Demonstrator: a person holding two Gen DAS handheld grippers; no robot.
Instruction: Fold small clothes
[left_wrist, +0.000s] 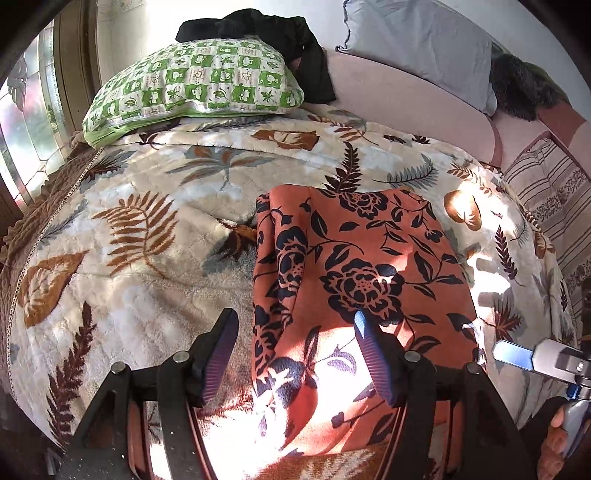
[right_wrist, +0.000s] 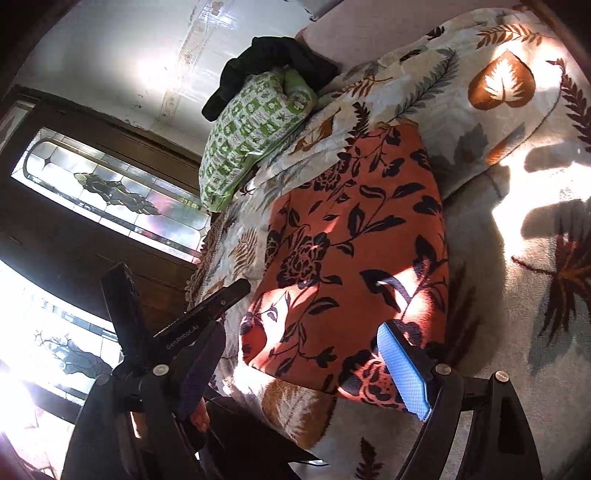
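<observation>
Light: hard sun from window (right_wrist: 110, 192) at 9 o'clock | Glare: blown patches on blanket (left_wrist: 122, 280) | Shadows: sharp | Edges: fisheye-bent, dark

Orange floral garment (left_wrist: 362, 266): smooth matt cloth; leaf-print blanket (left_wrist: 147, 221): plush, fuzzy; door (right_wrist: 74, 236): dark wood.

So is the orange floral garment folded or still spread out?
Folded. The orange floral garment lies as a compact rectangle with a doubled layer along its left edge, flat on the leaf-print blanket; neither gripper holds it.
</observation>
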